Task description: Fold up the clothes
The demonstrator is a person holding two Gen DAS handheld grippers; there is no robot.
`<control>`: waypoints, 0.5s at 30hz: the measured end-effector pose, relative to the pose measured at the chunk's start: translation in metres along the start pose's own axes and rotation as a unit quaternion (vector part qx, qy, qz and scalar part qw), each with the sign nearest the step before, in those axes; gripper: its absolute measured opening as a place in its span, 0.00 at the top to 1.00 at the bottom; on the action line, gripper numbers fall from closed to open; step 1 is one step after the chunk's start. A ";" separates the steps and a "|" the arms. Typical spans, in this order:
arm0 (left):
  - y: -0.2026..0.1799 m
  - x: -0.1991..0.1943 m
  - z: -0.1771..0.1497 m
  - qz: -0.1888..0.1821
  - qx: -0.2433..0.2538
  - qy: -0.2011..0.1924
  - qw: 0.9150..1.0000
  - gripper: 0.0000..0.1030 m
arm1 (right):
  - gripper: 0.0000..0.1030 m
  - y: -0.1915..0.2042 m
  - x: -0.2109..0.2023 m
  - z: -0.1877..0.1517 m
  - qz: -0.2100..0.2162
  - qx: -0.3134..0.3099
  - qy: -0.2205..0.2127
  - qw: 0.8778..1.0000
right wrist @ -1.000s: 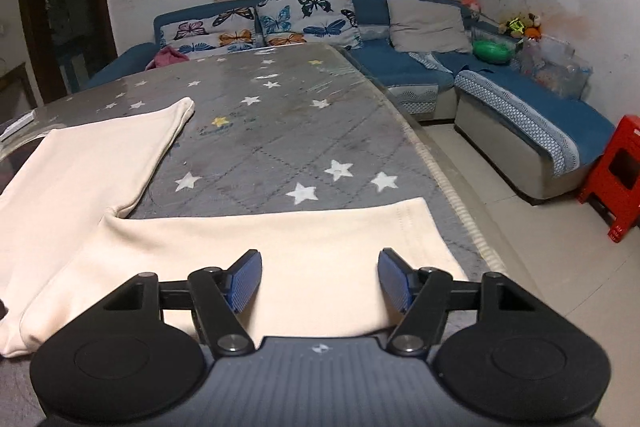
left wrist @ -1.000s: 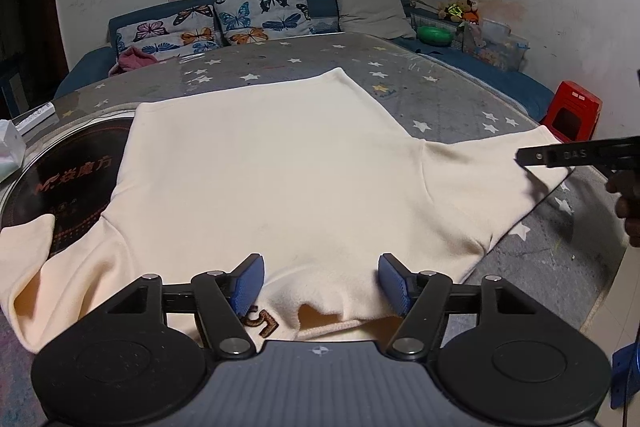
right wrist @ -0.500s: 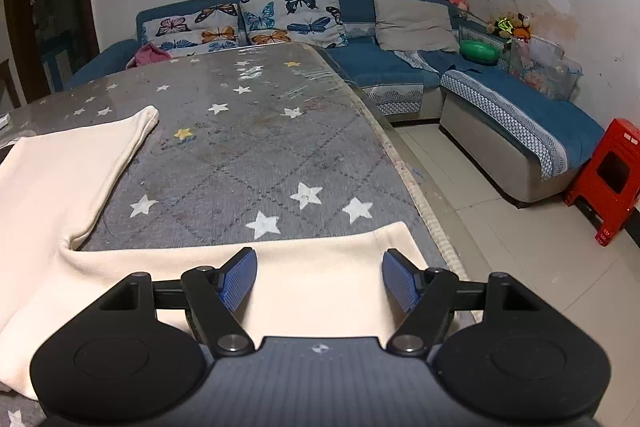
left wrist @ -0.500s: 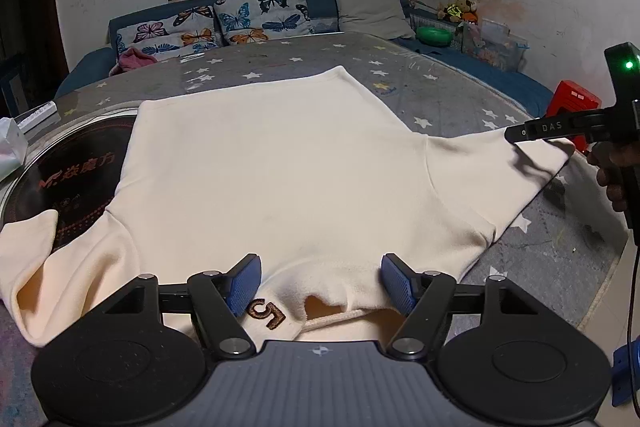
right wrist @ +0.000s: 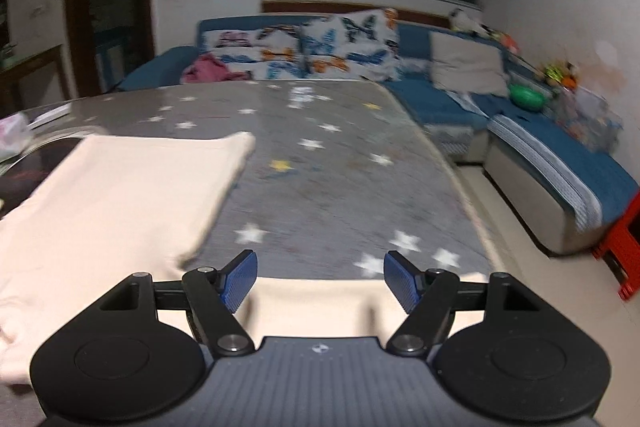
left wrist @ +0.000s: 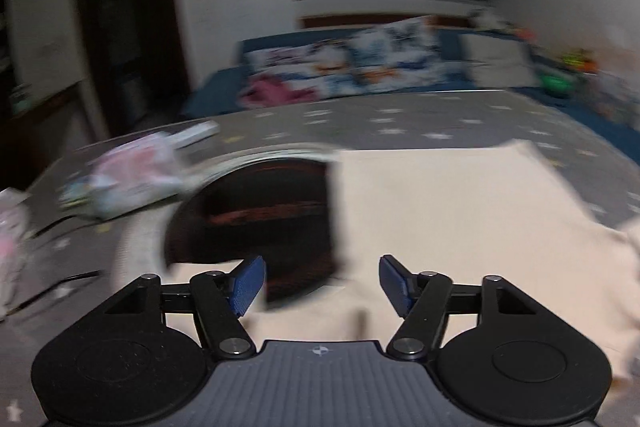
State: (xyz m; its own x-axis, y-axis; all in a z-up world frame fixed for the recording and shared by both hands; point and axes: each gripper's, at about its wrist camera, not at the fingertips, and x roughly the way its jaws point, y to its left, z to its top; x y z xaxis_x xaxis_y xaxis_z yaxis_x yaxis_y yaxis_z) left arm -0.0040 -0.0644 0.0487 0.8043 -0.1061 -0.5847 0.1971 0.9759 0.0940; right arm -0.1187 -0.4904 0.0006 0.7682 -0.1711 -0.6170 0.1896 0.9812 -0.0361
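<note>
Cream knit: the sweatshirt (right wrist: 120, 195) lies spread on the star-print table cover (right wrist: 340, 179), body flat and one sleeve (right wrist: 320, 303) stretched along the near edge under the right claw.
Garment, left side: in the left wrist view the body (left wrist: 440, 219) covers the right half of the table; a second cream sleeve piece (left wrist: 196, 273) crosses just under the left claw.
Left gripper (left wrist: 322, 283): blue pads set wide apart, nothing between them, hanging just above the cloth.
Right gripper (right wrist: 320, 281): the same, wide open and empty, poised over the sleeve band.
Stage: garment is spread and unfolded; both claws sit over a sleeve, which fits a reach for a sleeve fold.
Doing it well: I judge each pinch should take the sleeve near its end, catching both layers, then lift only enough to clear the body so it does not drag. Lay the sleeve straight across the chest and let go once the cloth is flat.
Risk: soft knit slips and bunches, and a shallow bite would catch one layer only.
Left view only: a dark round plate (left wrist: 256, 219) partly under the garment, and a pale packet (left wrist: 132, 175) beyond it; heavy motion blur.
Right view only: the table's far right edge, the blue sofa (right wrist: 460, 99) and a red stool (right wrist: 624, 247).
</note>
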 end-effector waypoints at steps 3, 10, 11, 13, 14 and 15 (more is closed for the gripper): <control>0.021 0.020 0.002 0.031 -0.010 0.018 0.999 0.40 | 0.30 0.021 -0.002 0.003 0.020 -0.023 -0.005 1.000; 0.038 0.054 -0.007 0.046 -0.016 0.059 0.997 0.57 | 0.30 0.057 -0.003 0.007 0.053 -0.062 -0.009 0.997; 0.041 0.055 -0.008 0.047 -0.017 0.060 0.997 0.59 | 0.30 0.061 -0.003 0.007 0.055 -0.066 -0.010 0.996; 0.046 0.056 -0.012 0.048 -0.020 0.056 0.997 0.78 | 0.30 0.066 -0.004 0.008 0.059 -0.071 -0.011 0.996; 0.050 0.054 -0.011 0.048 -0.025 0.052 0.997 0.84 | 0.30 0.069 -0.004 0.008 0.061 -0.073 -0.011 0.995; 0.055 0.052 -0.010 0.048 -0.033 0.048 0.997 0.92 | 0.30 0.071 -0.005 0.008 0.063 -0.075 -0.011 0.995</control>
State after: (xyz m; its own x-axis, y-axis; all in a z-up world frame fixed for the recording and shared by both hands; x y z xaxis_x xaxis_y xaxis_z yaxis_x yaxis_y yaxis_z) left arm 0.0429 -0.0139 0.0157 0.7599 0.0046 -0.6500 0.0820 0.9913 0.1029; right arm -0.1037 -0.4206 0.0073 0.7937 -0.0466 -0.6065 -0.0012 0.9969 -0.0782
